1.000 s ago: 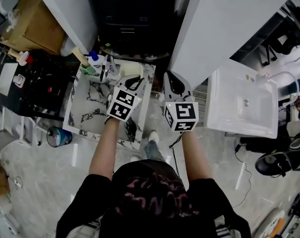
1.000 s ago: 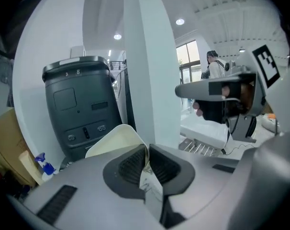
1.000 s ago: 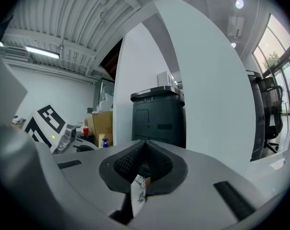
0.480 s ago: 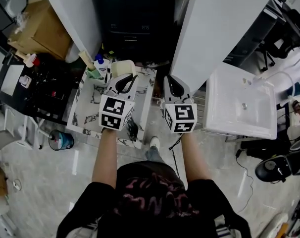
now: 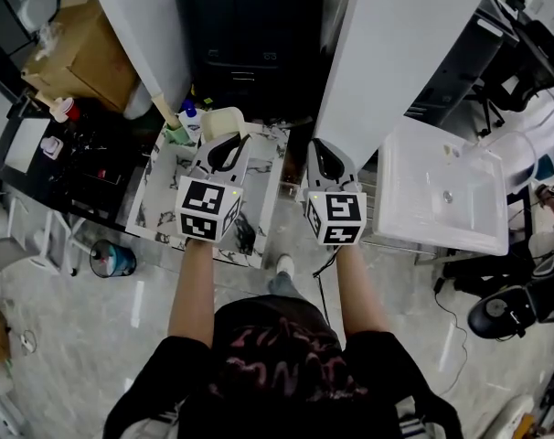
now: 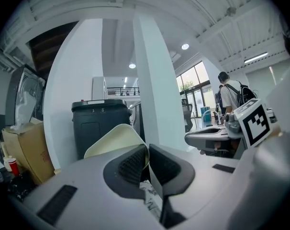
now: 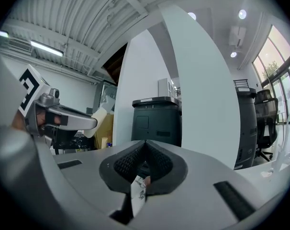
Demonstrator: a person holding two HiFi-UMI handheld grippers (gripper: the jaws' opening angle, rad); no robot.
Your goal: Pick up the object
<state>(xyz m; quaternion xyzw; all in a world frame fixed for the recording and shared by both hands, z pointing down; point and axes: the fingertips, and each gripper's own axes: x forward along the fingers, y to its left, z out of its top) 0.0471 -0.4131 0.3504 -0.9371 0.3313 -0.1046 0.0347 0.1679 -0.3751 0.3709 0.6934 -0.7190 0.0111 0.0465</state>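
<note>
A thin-walled cream-coloured dish hangs above the far end of the marble-topped table. My left gripper is shut on its rim. In the left gripper view the dish curves up and to the left from between the pads, pinched by the left gripper. My right gripper is to the right of the table, shut, with nothing in it. In its own view the right gripper has its pads touching. There the left gripper carries the dish at the left.
A blue-capped bottle and a green item stand at the table's far left corner. A black bin is straight ahead between two white columns. A white sink is at the right, a cardboard box at the far left.
My left gripper has risen from the table and moved farther away, and the cream dish has come into view in its jaws. The right gripper has shifted only a little.
</note>
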